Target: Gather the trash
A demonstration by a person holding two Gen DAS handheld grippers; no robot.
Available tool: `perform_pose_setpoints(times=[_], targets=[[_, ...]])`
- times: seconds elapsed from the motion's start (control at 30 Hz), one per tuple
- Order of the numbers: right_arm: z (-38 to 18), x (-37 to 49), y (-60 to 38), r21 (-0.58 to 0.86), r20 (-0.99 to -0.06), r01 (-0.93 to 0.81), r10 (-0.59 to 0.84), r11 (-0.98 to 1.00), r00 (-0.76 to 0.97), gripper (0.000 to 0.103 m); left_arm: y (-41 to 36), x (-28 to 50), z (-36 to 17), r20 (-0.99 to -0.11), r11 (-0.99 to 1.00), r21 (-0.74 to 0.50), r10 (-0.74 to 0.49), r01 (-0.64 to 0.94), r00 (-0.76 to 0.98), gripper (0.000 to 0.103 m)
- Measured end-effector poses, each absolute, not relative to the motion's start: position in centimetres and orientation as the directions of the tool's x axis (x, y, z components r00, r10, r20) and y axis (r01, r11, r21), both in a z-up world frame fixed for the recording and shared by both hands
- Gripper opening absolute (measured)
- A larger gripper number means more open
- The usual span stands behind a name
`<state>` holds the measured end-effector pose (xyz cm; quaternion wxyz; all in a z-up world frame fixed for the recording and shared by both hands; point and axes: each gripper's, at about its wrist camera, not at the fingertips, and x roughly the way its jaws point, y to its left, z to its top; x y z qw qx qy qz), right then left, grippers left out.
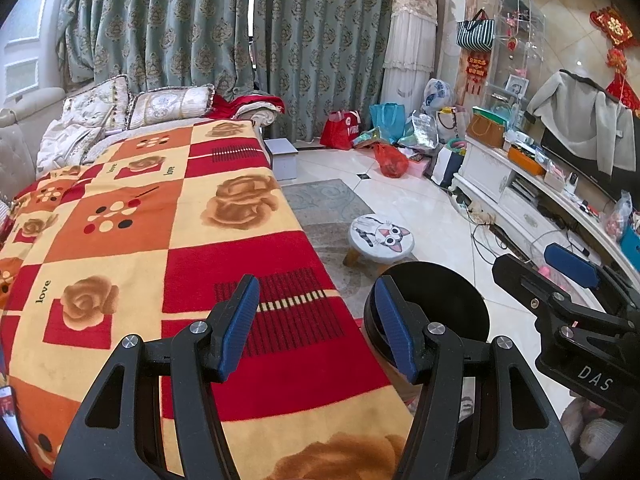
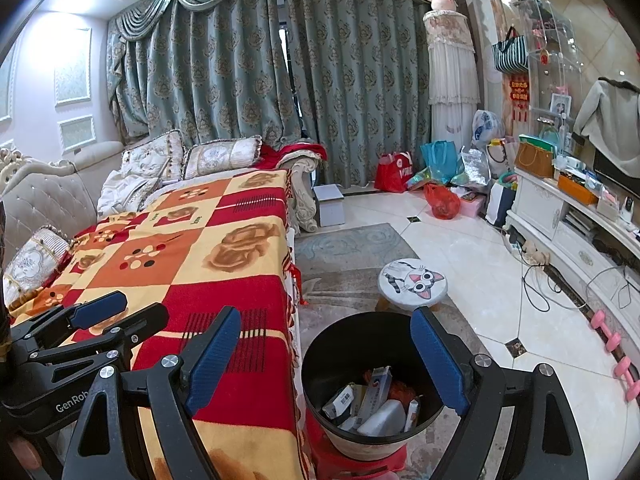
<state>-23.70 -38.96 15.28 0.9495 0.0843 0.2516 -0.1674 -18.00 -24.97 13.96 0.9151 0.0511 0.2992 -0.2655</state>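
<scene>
Hovering empty: right claw wide above trash bin; left claw half-spread beside it.

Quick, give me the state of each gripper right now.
Left gripper: open, nothing between its fingers, above the patterned blanket.
Right gripper: open, empty, above the black trash bin.

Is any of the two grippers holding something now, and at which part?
Nothing is held: left gripper and right gripper both stand open and empty beside the black bin.
</scene>
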Motion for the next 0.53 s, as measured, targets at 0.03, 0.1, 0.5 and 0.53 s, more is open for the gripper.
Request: perform_pose_setpoints(times=[0.03, 0.1, 0.5, 0.53], targets=[[15.28, -23.72, -38.95, 0.075, -0.506, 0.360, -0.276, 0.930, 0.817, 0.085, -24.95, -17.89, 14.03, -0.575, 0.854, -0.066, -0.455, 0.516, 0.679, 0.059], [15.30, -23.70, -38.96, 0.075, -0.506, 0.361, -0.276, 0.930, 0.817, 0.085, -25.15, -17.98, 13.96, -0.577, 0.853, -0.067, -0.457, 0.518, 0.677, 0.059], [14.64, -24.19, -39.06, 0.075, -0.513, 0.358, -0.272, 0.931, 0.814, 0.086, -25.53, -18.68, 13.47, -0.570, 0.846, -0.048, -0.460, 0.530, 0.681, 0.059], [14.57, -24.06, -39.01, 0.074, -0.515, 0.357, -0.271, 0.931, 0.813, 0.086, -25.49, -18.72, 13.34, -0.573, 0.845, -0.050, -0.461, 0.533, 0.677, 0.059]])
